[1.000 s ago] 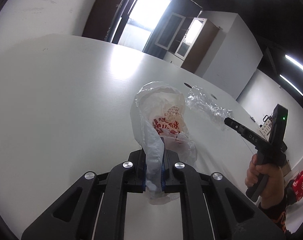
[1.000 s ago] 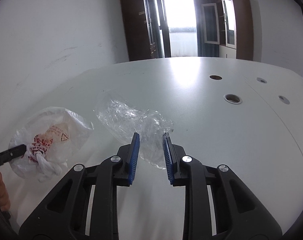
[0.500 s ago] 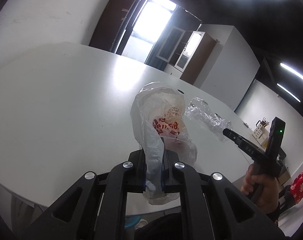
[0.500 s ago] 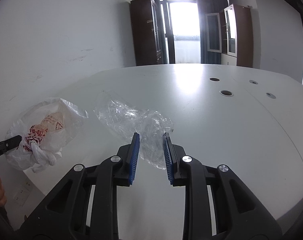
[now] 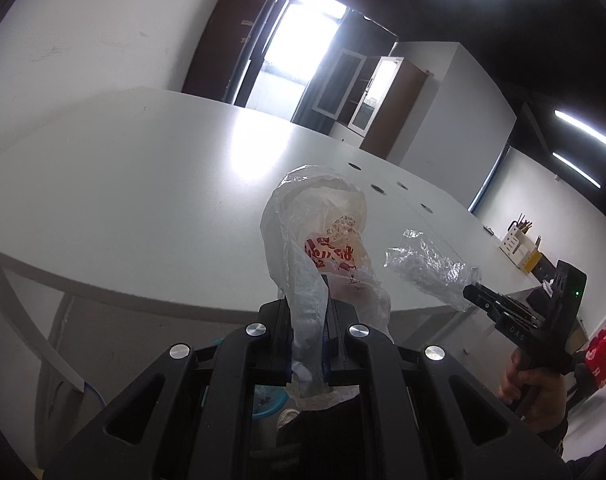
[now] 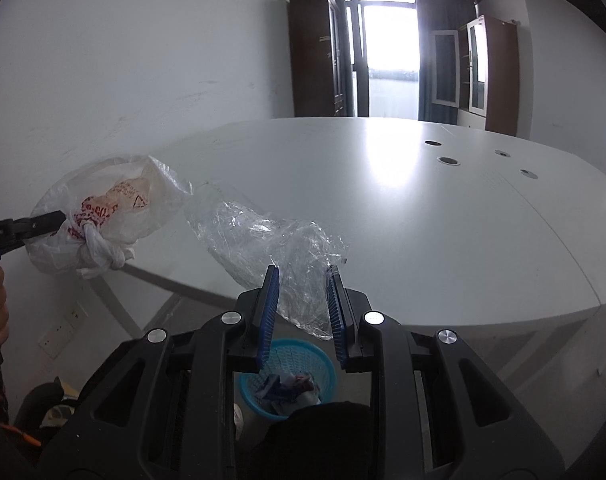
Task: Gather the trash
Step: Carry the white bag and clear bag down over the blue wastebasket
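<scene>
bench [image 6: 423,216]: big white oval one. A second back both bags hung over the top of it; by this shot they'd been pulled out past the near edge, so nothing trash-like was left lying on it that I could see.

basket [image 6: 291,376]: blue plastic waste basket on the floor, only came into view now, right below the right claw, scraps already inside. Looked to me like drop time was close.

white shopping bag [image 5: 319,248]: knotted, red print, off the bench in the air, clamped in the left claw [image 5: 307,344], which was squeezed nearly closed on it. Long axis ran straight out from the claw, up and forward.

clear wrap [image 6: 271,240]: crumpled film, pinched between the blue pads of the right claw [image 6: 303,308]. It stretched away up-left toward the white bag.
</scene>
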Demonstrator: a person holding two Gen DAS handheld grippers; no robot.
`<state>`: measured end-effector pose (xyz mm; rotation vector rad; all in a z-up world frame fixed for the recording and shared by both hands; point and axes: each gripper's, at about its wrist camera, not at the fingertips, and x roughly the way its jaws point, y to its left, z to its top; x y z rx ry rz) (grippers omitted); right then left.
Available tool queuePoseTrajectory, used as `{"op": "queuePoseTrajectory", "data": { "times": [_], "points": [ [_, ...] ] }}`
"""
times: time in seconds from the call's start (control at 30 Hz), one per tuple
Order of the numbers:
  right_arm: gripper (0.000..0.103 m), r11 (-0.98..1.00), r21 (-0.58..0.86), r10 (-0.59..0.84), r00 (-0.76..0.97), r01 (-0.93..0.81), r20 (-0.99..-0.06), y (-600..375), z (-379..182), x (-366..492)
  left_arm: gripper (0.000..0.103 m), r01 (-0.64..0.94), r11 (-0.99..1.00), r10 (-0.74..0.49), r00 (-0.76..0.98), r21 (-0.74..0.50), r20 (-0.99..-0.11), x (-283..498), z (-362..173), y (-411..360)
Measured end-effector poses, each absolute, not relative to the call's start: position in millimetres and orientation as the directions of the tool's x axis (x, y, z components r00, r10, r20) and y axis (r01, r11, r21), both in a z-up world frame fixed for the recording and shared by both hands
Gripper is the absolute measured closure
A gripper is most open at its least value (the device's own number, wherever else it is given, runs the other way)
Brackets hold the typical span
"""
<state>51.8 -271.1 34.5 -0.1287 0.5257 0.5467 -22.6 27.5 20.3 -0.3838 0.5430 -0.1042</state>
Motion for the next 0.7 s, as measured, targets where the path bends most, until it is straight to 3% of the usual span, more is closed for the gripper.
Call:
{"op": "queuePoseTrajectory", "data": {
  "times": [0.37,0.7],
  "points": [
    [0.08,0.786,0.013,0.482,0.599,-0.618,-0.639,-255,-25,-1,0.095,-0.008,0.954,-0.175,0.799,-0.3,-0.575,-77,-7,14],
    [0.08,0.815,-0.03,0.367,0.556,-0.578,-0.746,-219,-96,23,0.095,-0.073,0.941,-0.199,0.671,-0.33,-0.715,-55,-98,18]
  ]
}}
